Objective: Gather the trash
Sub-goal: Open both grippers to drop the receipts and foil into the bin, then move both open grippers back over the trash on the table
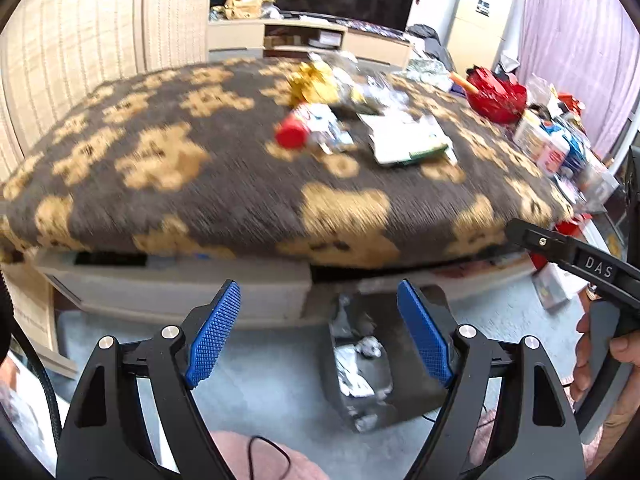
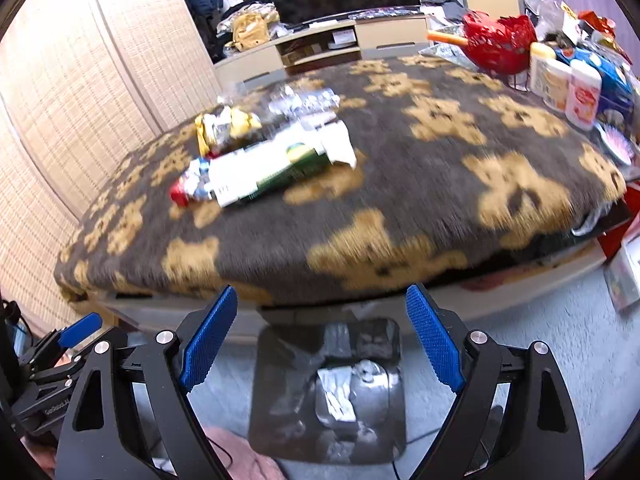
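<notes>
Below, both the left gripper (image 1: 319,334) and right gripper (image 2: 322,338) gape empty above the bin (image 2: 280,400) beside the table edge (image 2: 360,300).

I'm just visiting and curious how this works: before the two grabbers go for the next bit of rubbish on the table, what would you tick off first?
1. Left gripper empty, pads apart: ok.
2. Right gripper empty, pads apart: ok.
3. Bin on the floor below both grippers, open, crumpled wrappers already inside: ok.
4. Trash left on the bear-pattern table cover: not ok; red-capped wrapper, green-and-white packet, yellow wrapper and clear plastic remain.
5. Trash apart from the red bowl and bottles: ok.
6. Sharp view for aiming: not ok, tabletop is blurred.
</notes>
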`<state>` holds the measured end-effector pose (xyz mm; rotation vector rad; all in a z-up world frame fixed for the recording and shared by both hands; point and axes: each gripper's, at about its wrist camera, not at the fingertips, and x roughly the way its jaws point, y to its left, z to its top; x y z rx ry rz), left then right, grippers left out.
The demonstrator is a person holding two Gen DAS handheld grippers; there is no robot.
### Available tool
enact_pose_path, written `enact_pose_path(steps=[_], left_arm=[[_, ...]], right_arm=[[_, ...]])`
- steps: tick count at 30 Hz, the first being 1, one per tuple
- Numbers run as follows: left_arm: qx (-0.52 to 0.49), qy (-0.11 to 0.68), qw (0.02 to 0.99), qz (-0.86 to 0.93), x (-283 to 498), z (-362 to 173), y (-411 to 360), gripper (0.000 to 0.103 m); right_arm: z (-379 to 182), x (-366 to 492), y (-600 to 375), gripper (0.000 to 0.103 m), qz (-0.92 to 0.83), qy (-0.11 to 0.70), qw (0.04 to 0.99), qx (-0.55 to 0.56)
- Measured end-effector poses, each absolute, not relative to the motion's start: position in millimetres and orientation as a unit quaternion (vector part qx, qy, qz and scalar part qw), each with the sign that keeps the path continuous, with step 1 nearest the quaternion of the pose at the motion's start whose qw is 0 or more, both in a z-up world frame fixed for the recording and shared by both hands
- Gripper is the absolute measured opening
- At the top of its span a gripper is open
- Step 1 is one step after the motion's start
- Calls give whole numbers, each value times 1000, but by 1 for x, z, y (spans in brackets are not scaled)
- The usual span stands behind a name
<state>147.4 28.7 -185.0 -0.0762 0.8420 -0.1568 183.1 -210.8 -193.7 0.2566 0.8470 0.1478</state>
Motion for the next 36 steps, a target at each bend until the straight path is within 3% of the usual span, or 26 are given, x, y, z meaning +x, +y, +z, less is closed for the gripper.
enact_pose_path(steps=[12,28,36], left_arm=[[-39,393,917,-59,193,-171,60,76],[-35,398,915,-63,235,-174,74,76],[-26,400,913,-77,256,-176,57,76]], right_arm=[[-186,249,-163,87,85,415,895,141],[-225,299,-120,87,43,435,893,110],[-222,303,-145,81,1,420,900,114]])
